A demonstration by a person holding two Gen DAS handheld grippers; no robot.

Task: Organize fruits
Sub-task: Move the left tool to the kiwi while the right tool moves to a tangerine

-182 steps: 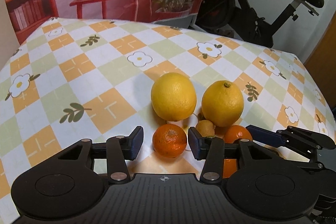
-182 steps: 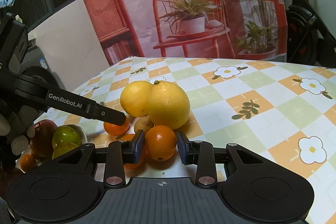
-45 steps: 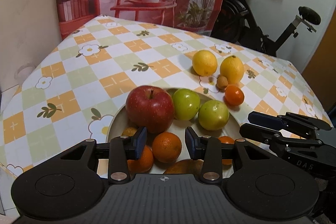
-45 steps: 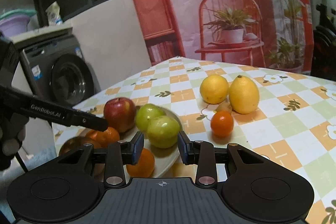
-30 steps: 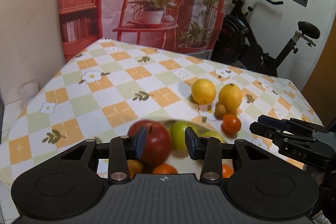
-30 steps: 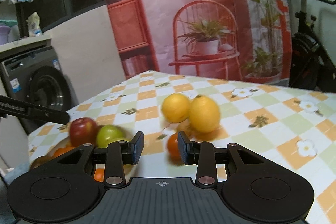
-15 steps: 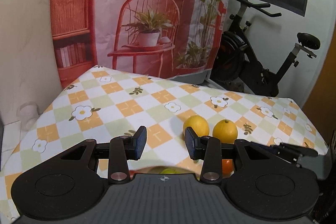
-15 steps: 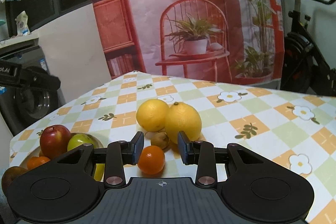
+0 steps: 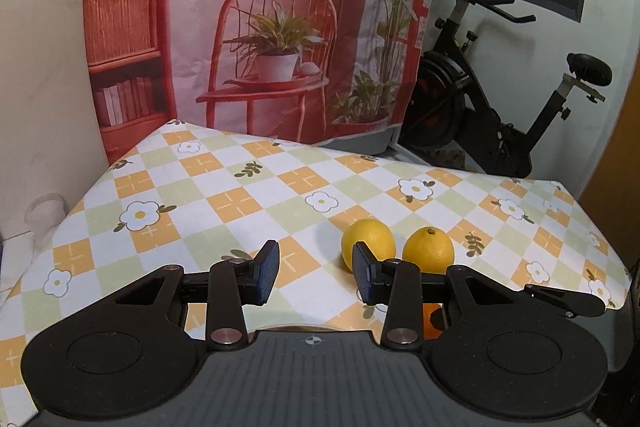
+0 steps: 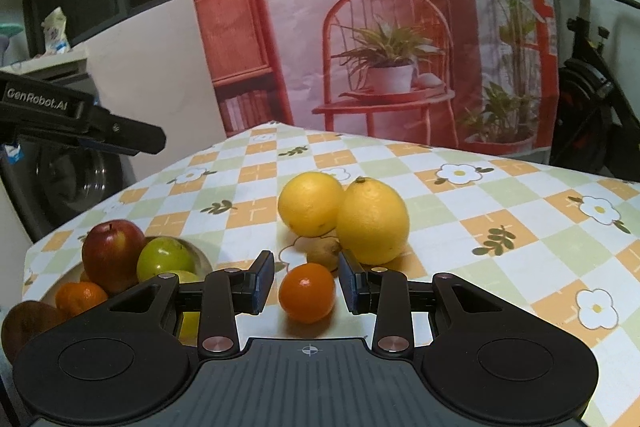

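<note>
Both jaws hold nothing: the left gripper (image 9: 315, 271) gapes above the bench (image 9: 248, 211); the right gripper's (image 10: 307, 281) gap frames an orange (image 10: 306, 292).

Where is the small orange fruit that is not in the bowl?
In the right wrist view, the small orange fruit lies on the tablecloth, just before the kiwi.

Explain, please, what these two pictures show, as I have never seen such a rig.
There is no robot arm: a person holds a two-fingered tool in each hand. Each picture comes from a camera on one tool, looking forward along its fingers. One shows the left hand-held gripper, the other the right hand-held gripper. Both are open and hold nothing. On the checked tablecloth lie two yellow citrus fruits, a small brown fruit and a small orange, which sits just ahead of the right fingers. A plate to the left holds a red apple and green fruits.
</note>
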